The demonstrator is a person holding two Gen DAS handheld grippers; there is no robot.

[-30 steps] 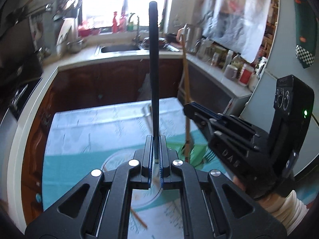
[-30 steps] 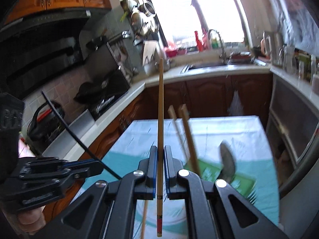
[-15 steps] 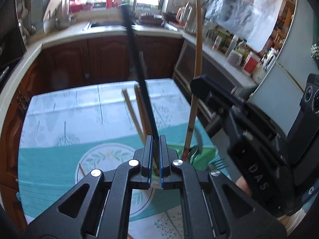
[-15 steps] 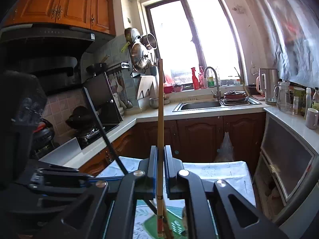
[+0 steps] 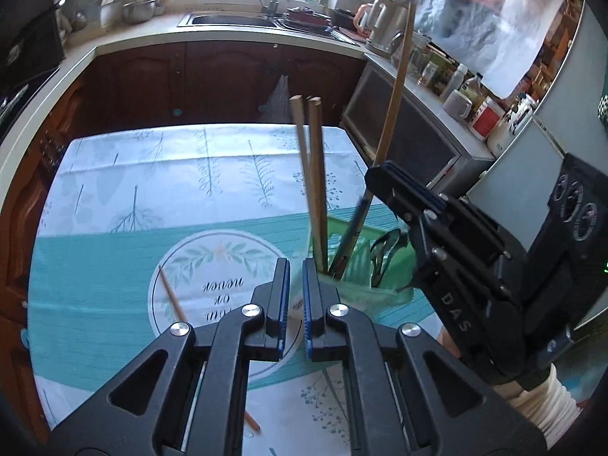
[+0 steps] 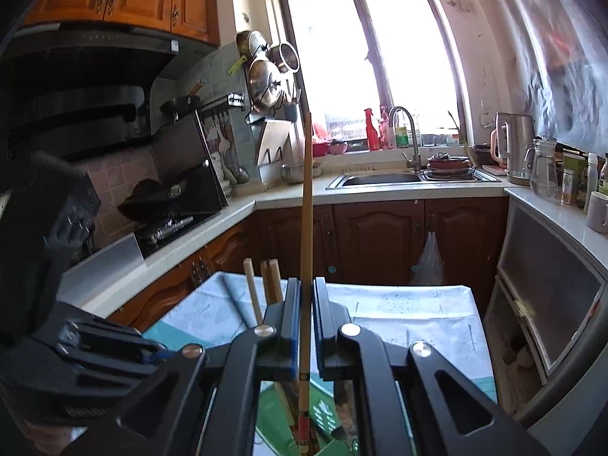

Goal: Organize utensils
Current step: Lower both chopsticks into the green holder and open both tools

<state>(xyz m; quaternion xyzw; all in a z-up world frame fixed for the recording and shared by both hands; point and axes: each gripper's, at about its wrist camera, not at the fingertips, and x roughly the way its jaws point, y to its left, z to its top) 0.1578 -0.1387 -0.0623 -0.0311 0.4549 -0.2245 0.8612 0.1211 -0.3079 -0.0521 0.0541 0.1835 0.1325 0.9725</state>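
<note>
Your right gripper (image 6: 303, 326) is clamped on a long bamboo chopstick (image 6: 307, 205), and it stands almost upright between the pads with its red-banded lower end hanging over the green utensil holder (image 5: 374, 262). From the left wrist view that same stick rises past the gripper's nose, and its tip looks close to the holder's mouth, though whether it is inside I cannot tell.

Your left gripper (image 5: 296, 296) has its jaws together with only a sliver of daylight between the blue pads, and nothing is in them. It sits just beside the holder, pointing down at the tablecloth (image 5: 133, 197).

Two wooden chopsticks (image 5: 313, 174) already lean in the holder, and a dark slim utensil (image 5: 351, 239) is blurred there beside them. A loose chopstick (image 5: 171, 292) lies on the cloth, partly hidden under your left gripper.

Now the risks. That held stick is long and gripped low, so any tilt of your wrist swings the top wide and the bottom can catch the holder's rim. Let go before the tip is truly inside and it will likely topple out onto the cloth. The holder looks light, and a sideways shove from either gripper could tip it and spill what is already sorted. Your two grippers are close, so watch for a knock.
</note>
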